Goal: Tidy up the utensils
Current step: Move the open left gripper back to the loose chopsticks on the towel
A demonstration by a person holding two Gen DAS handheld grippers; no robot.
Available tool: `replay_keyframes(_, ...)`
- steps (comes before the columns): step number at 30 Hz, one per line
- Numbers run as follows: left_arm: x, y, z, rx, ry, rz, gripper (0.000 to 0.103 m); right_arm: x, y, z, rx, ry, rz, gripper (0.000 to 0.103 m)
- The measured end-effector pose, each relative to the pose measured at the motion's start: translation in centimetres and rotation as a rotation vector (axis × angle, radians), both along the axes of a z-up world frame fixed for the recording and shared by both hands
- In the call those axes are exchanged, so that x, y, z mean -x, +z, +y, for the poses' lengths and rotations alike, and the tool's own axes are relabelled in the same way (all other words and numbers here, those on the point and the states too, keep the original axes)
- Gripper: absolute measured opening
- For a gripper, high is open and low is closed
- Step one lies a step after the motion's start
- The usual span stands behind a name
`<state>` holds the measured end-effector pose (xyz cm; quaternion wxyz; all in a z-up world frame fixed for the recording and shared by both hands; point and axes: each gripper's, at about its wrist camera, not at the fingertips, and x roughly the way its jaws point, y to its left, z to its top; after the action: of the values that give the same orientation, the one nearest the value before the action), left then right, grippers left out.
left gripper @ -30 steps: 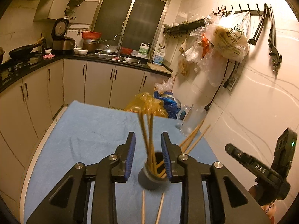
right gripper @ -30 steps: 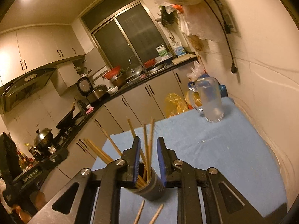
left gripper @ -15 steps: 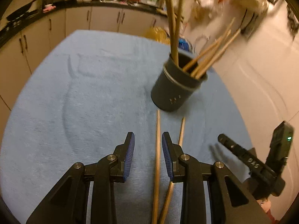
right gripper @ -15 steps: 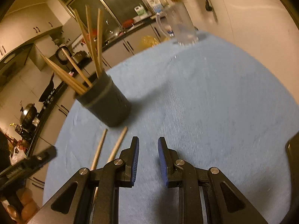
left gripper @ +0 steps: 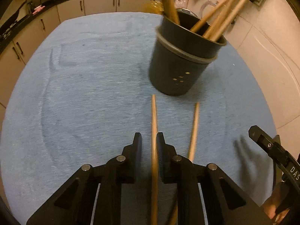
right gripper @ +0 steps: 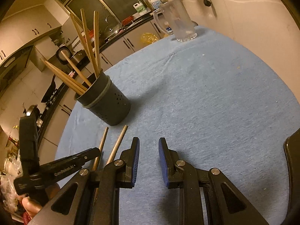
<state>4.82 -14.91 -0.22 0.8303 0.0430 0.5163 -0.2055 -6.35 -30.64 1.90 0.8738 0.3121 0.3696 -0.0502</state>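
Left gripper (left gripper: 149, 139), jaws just closing, straddles a loose chopstick (left gripper: 154, 116) without clamping it; right gripper (right gripper: 149, 146) gapes empty over blue cloth (right gripper: 206, 93)

Dim warm light, fisheye-warped, slightly blurred

Two chopsticks (left gripper: 154, 120) before holder (left gripper: 180, 65)

"das" shows on the right gripper (left gripper: 292, 170); the left gripper's (right gripper: 61, 170) lettering is unreadable.
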Motion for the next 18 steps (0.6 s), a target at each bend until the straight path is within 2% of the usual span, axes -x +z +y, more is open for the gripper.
replay_keyframes(4, -0.3, -0.2, 3.7, -0.023, 0.095, -0.006, 0.013, -1.4, 0.1, 1.7, 0.001, 0.063, 0.033, 0.023)
replay_keyframes(8, 0.1, -0.4, 7.7, 0.025, 0.168, 0.015, 0.009, -3.4, -0.7, 3.6, -0.006, 0.125, 0.103, 0.023)
replay_keyframes(11, 0.5, 0.0, 9.3, 0.074, 0.168, 0.024, 0.009, -5.2, -1.1, 5.0, -0.014, 0.158, 0.143, 0.023)
replay_keyframes(15, 1.1, 0.8, 9.6, 0.102, 0.149, 0.013, 0.009, -7.2, -1.8, 6.6, 0.020, 0.171, 0.213, 0.026)
replay_keyframes(18, 0.8, 1.3, 9.1, 0.116, 0.127, 0.011, 0.010, -8.0, -1.6, 8.1, 0.117, 0.177, 0.233, 0.027)
